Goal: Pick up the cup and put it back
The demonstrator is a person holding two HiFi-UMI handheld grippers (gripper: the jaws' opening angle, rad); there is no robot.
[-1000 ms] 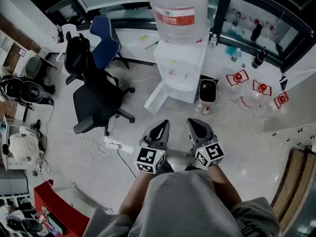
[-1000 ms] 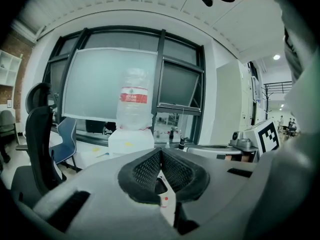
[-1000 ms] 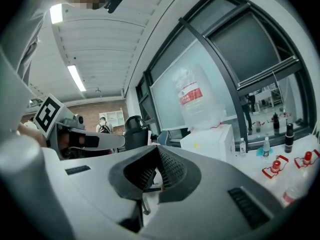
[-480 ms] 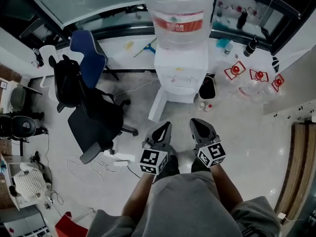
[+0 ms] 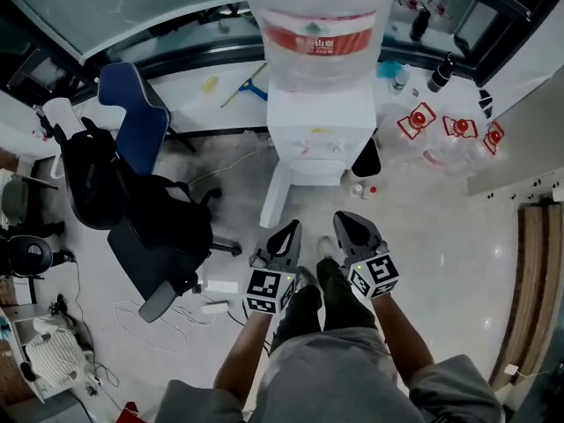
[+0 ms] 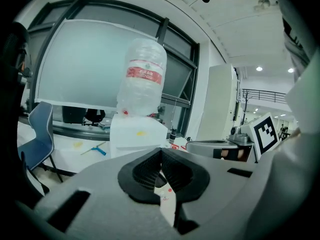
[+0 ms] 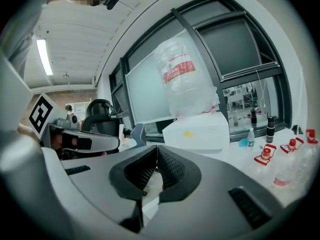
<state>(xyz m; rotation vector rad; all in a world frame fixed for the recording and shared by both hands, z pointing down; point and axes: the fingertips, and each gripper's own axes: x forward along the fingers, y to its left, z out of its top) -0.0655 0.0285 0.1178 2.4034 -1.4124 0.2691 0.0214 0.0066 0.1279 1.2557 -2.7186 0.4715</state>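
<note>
White water dispenser (image 5: pixel 319 135) stands just ahead as I hold my left gripper (image 5: pixel 284 232) and right gripper (image 5: pixel 351 226) side by side, both pinched closed on nothing; I can't spot the cup.

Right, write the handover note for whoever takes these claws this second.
Left claw: shut, nothing in it, held low in front of the body.
Right claw: shut, nothing in it, level with the left one.
Things: the water dispenser with its big bottle stands straight ahead. No cup can be made out in any view.
Done: nothing that shows.
Left: find the cup, pick it up, put it back.
</note>
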